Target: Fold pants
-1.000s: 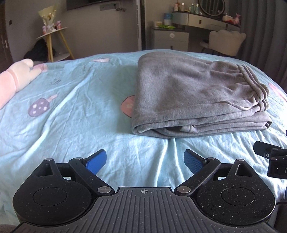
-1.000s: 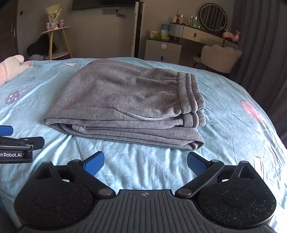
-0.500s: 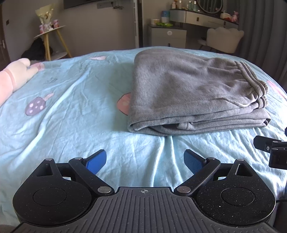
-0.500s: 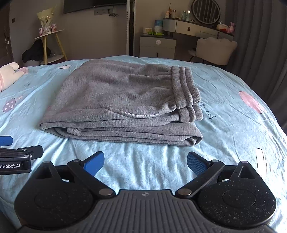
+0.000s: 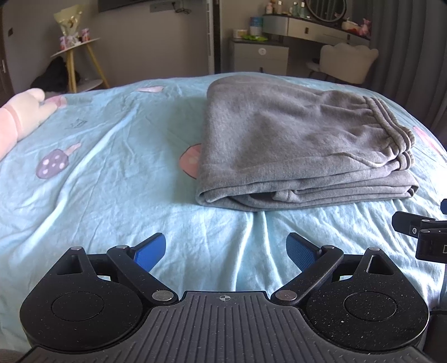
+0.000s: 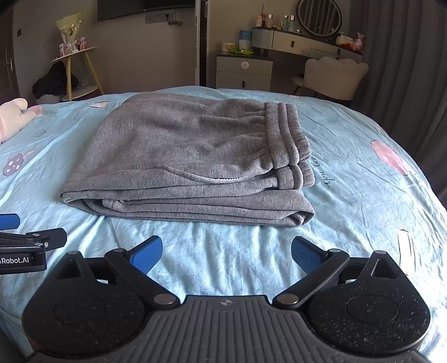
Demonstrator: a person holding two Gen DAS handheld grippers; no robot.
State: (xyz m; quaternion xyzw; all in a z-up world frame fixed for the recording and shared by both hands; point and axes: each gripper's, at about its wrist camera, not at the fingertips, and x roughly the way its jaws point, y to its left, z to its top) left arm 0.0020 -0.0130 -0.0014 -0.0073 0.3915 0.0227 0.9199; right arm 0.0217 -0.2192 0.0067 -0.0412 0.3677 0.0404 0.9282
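Note:
The grey pants (image 5: pixel 301 145) lie folded into a thick rectangle on the light blue bed sheet (image 5: pixel 111 178), waistband to the right. In the right wrist view the same grey pants (image 6: pixel 190 156) fill the middle, their stacked layers facing me. My left gripper (image 5: pixel 226 248) is open over bare sheet, short of the near edge of the pants. My right gripper (image 6: pixel 226 250) is open too, empty, a little back from the fold. Each view catches a sliver of the other gripper at its side edge.
A pink plush toy (image 5: pixel 19 120) rests at the bed's left side. Beyond the bed stand a small round side table (image 6: pixel 74 55), a grey drawer cabinet (image 6: pixel 244 69), a vanity desk with a round mirror (image 6: pixel 320 16) and a pale chair (image 6: pixel 333 75). Dark curtains hang at right.
Both grippers have drawn back from the pants and risen a little. The folded pants lie as before, and both grippers stay open.

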